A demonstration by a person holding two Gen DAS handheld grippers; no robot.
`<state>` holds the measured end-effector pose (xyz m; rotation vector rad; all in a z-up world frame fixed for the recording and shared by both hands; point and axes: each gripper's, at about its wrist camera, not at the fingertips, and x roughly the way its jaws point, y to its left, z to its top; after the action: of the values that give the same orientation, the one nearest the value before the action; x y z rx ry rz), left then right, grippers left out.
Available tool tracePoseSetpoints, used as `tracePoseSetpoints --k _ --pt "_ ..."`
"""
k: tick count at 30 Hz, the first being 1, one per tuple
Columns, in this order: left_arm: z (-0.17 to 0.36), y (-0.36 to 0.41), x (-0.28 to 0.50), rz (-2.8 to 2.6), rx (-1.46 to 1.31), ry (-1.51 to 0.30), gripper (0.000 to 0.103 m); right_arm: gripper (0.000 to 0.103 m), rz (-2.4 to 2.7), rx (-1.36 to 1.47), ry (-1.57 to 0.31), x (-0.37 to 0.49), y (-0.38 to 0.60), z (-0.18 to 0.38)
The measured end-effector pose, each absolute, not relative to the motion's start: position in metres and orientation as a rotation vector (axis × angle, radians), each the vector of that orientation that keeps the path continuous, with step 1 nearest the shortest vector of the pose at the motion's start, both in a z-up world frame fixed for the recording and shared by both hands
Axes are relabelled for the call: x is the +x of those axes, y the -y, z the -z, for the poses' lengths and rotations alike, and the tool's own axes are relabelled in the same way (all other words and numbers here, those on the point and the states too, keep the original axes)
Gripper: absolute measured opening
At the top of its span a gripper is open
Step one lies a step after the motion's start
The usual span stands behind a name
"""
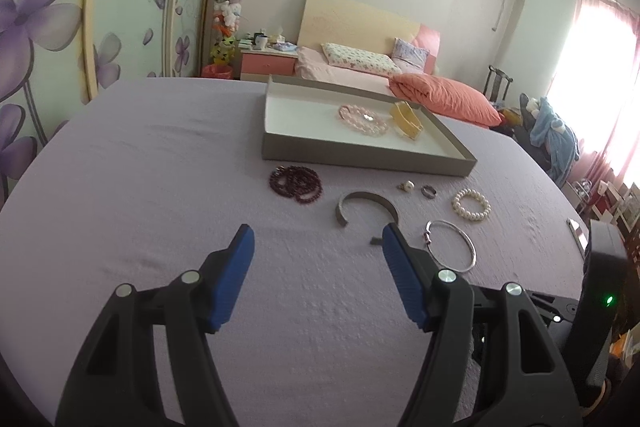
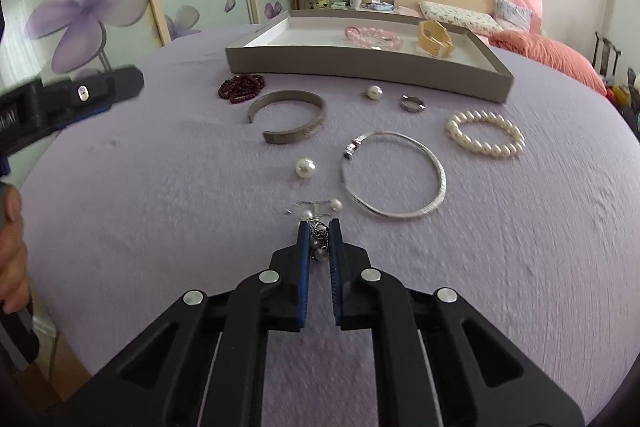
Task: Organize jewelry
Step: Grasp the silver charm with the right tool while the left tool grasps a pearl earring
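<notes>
My right gripper (image 2: 319,227) is shut on a pearl-and-chain piece (image 2: 318,217) lying on the lilac cloth. Ahead of it lie a loose pearl (image 2: 306,167), a silver necklace hoop (image 2: 394,174), a grey cuff bangle (image 2: 290,122), a dark red bead bracelet (image 2: 241,87), a pearl ring (image 2: 374,92), a silver ring (image 2: 412,103) and a white pearl bracelet (image 2: 485,134). The grey tray (image 2: 360,66) holds a pink bead bracelet (image 2: 374,37) and a cream bangle (image 2: 435,39). My left gripper (image 1: 318,239) is open and empty, just short of the cuff bangle (image 1: 366,207).
The round table (image 1: 160,187) is covered in lilac cloth. The left gripper's body (image 2: 72,99) shows at the left edge of the right wrist view. A phone (image 1: 577,231) lies near the table's right edge. A bed and a wardrobe stand behind.
</notes>
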<state>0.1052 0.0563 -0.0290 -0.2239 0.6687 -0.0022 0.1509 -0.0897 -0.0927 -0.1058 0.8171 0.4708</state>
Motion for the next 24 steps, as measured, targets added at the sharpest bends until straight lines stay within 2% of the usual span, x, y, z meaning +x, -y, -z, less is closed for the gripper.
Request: tracePoseSetpoints --k 16,24 --pt "0.066 0.023 0.139 0.128 -0.107 -0.796 0.066 0.009 -0.404 0.11 -0.709 0.175 0.16 0.045" --pt "0.079 0.045 0.163 0.129 -0.078 -0.847 0.037 0.009 -0.398 0.165 -0.713 0.189 0.175 0.043"
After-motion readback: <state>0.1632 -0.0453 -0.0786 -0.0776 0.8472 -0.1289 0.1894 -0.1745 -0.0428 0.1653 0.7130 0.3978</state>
